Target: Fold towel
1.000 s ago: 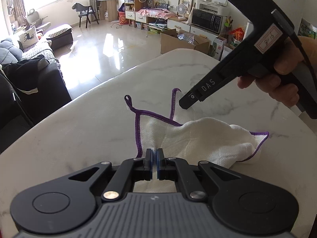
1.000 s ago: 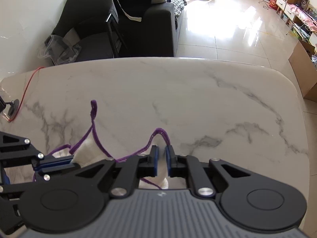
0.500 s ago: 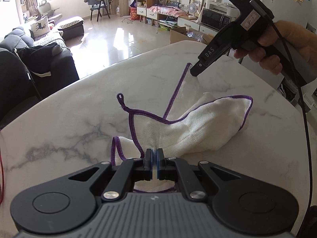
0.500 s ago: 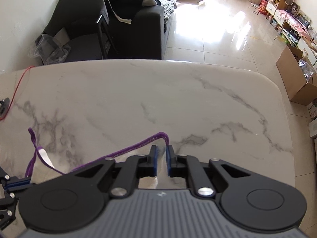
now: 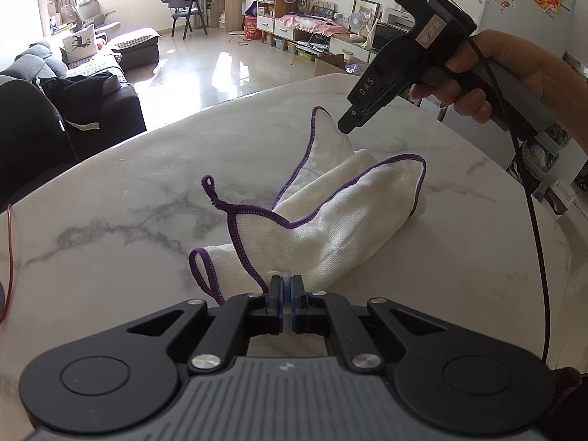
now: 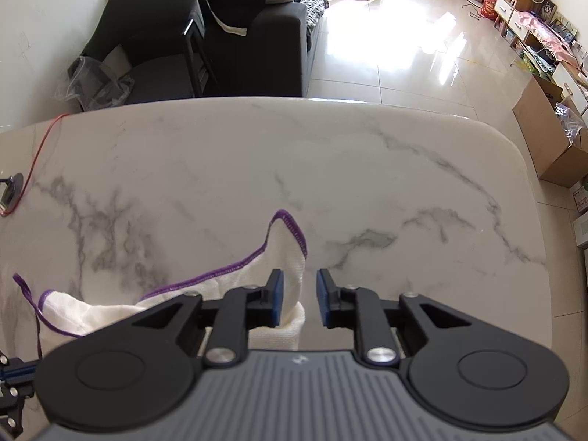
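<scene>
Now your left gripper [image 5: 286,287] is clamped on the towel [image 5: 341,217] lying bunched on the table [image 5: 128,228]; your right gripper [image 6: 298,294] stands apart, the cloth apparently brushing one pad.

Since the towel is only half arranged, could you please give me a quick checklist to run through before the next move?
1. Left tool clamped on the towel: ok, pads shut on the cloth.
2. Right tool holding a corner: not ok, it stands open with the raised corner between its pads.
3. Towel lying flat: not ok, bunched, layers overlapping.
4. Towel fully on the marble table: ok.
5. Red cord away from the towel: ok, it lies at the table's edge.
</scene>
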`<state>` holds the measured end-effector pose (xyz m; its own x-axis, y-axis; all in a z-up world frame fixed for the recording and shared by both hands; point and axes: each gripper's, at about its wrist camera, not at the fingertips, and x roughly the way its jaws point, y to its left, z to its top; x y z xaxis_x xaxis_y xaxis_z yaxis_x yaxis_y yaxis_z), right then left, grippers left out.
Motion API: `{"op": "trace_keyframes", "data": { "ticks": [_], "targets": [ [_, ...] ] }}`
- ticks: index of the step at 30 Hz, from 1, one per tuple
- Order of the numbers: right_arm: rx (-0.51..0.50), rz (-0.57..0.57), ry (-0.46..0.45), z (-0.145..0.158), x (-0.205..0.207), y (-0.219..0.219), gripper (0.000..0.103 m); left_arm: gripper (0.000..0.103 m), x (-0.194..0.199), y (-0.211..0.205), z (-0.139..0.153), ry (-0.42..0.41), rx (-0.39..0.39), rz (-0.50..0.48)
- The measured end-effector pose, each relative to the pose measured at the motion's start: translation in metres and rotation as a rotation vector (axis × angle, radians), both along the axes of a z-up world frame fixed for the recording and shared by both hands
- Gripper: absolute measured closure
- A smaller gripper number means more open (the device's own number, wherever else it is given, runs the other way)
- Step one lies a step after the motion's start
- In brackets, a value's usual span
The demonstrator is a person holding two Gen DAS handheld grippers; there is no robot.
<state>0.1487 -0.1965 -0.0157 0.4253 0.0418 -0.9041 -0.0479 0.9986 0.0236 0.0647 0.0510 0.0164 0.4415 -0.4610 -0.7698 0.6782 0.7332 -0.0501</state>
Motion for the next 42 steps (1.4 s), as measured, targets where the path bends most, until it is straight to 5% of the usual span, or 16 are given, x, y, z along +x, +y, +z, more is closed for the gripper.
{"op": "trace_keyframes", "data": {
  "ticks": [14, 18, 21, 25, 30, 37, 42],
  "targets": [
    [0.000, 0.148, 0.044, 0.003, -0.035, 0.034, 0.072, 0.098, -0.043, -0.001, -0.004, 0.026, -0.004, -0.063],
    [-0.017, 0.171, 0.065, -0.001, -0.047, 0.036, 0.071, 0.088, -0.051, -0.001, -0.008, 0.040, 0.021, -0.094],
    [-0.026, 0.182, 0.081, -0.004, -0.054, 0.036, 0.071, 0.059, -0.055, 0.002, -0.005, 0.025, 0.024, -0.092],
    [-0.035, 0.199, 0.105, -0.008, -0.064, 0.035, 0.069, 0.055, -0.058, 0.005, 0.000, 0.000, 0.020, -0.081],
    [-0.050, 0.219, 0.117, -0.010, -0.073, 0.035, 0.065, 0.049, -0.043, 0.010, 0.002, -0.007, 0.041, -0.004],
    [-0.043, 0.287, 0.138, -0.013, -0.075, 0.044, 0.048, 0.048, -0.004, 0.013, -0.012, 0.092, 0.099, 0.157],
    [-0.030, 0.334, 0.171, -0.025, -0.071, 0.050, 0.040, 0.048, 0.018, 0.018, -0.018, 0.189, 0.056, 0.219]
  ]
}}
